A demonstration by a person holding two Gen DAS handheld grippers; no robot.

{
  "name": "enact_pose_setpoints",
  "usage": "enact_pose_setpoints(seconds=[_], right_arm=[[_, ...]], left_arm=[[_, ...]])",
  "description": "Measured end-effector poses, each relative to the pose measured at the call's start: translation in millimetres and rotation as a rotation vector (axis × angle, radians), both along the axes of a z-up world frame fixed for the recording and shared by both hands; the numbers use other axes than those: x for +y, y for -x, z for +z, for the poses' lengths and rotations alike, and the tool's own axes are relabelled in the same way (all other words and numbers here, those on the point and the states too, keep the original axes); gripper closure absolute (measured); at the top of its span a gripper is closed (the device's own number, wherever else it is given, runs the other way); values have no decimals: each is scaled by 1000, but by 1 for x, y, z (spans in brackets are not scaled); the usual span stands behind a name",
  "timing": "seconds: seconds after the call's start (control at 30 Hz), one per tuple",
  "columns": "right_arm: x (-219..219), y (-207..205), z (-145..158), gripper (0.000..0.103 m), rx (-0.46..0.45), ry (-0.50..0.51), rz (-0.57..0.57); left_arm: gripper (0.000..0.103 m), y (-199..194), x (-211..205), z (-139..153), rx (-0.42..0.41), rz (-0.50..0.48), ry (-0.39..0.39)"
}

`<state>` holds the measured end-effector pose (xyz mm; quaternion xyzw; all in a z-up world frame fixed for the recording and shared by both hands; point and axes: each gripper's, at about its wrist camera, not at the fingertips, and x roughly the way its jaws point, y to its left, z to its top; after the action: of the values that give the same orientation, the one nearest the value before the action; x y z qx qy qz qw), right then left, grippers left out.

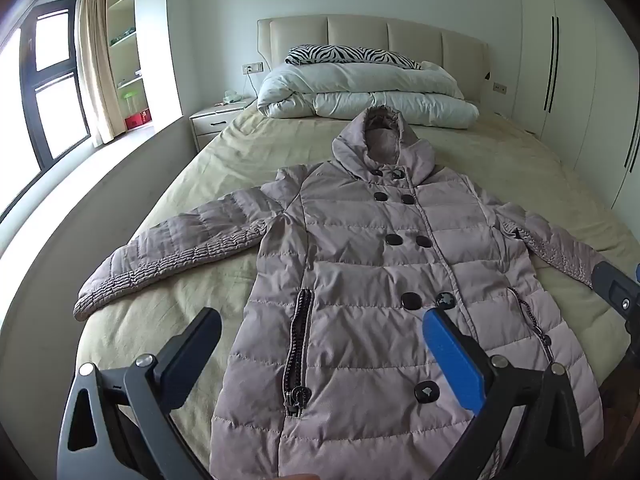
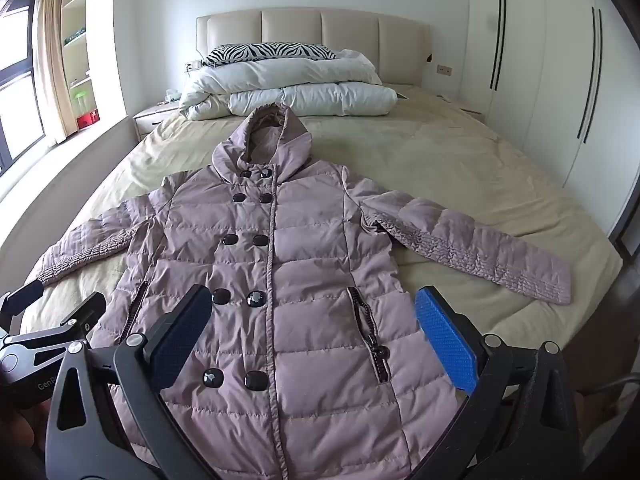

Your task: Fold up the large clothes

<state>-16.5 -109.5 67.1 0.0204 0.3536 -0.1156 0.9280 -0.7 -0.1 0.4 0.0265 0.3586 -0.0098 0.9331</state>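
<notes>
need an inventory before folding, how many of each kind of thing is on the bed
coat: 1
folded white duvet: 1
zebra-print pillow: 1
total: 3 on the bed

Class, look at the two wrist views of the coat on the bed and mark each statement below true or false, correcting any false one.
1. The coat lies front up on the bed, sleeves spread out. True.
2. The left gripper is shut on the coat's hem. False: its jaws stand wide apart, holding nothing.
3. The hood points toward the headboard. True.
4. The right gripper grips a sleeve. False: it is open and holds nothing.
5. A zebra-print pillow rests on the folded white duvet. True.
6. The coat's front hangs unbuttoned and open. False: it lies closed, two columns of dark buttons showing.
</notes>
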Motion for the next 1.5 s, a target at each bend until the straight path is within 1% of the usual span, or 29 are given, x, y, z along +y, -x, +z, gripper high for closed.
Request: enact_pose_setpoints(seconds=[0.6, 0.63, 0.8, 0.83, 0.87, 1.1, 1.33, 1.5], right_arm=[[-4, -11, 14, 0, 10, -8, 1], [-2, -7, 9, 0, 10, -7, 1], [-3, -8, 11, 0, 14, -9, 0], [-2, -7, 0, 0, 15, -9, 1], [-2, -8, -4, 0, 15, -9, 0], [-3, -9, -3, 0, 19, -10, 0], [0, -3, -21, 0, 24, -7, 1], [-1, -6, -21, 0, 30, -10, 0]], left_arm=[[0, 0, 0, 0, 10, 1, 13], [0, 0, 0, 0, 11, 1, 15], [0, 0, 0, -1, 13, -1, 17], [0, 0, 0, 0, 14, -1, 18], [0, 0, 0, 0, 15, -1, 18], [0, 0, -1, -1, 16, -1, 19], [0, 0, 0, 0, 17, -1, 23], [0, 1, -1, 0, 17, 0, 23]])
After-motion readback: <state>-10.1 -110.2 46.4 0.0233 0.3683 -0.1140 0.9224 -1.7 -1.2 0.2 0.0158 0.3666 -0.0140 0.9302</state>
